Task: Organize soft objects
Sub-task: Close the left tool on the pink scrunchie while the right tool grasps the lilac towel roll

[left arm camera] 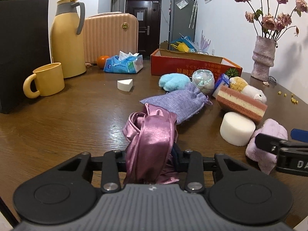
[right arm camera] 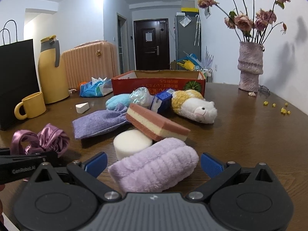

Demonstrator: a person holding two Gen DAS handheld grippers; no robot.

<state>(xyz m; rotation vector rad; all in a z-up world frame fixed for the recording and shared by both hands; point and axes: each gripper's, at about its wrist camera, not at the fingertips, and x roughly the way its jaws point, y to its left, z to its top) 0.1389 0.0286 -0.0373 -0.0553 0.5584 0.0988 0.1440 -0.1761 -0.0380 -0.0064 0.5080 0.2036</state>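
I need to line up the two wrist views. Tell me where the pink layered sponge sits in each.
Left wrist: the pink layered sponge is right of centre, tilted on the white foam cylinder.
Right wrist: it is at centre, above the lilac towel.
Shared landmark: the red cardboard box behind it.

Crumpled pink satin cloth [left arm camera: 152,134] on table; fluffy lilac towel roll [right arm camera: 154,165] beside white sponge [right arm camera: 131,143]

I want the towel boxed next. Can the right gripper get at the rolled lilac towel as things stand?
Probably yes: the right gripper has its jaws open either side of the lilac towel, nothing between; the white sponge sits just behind.
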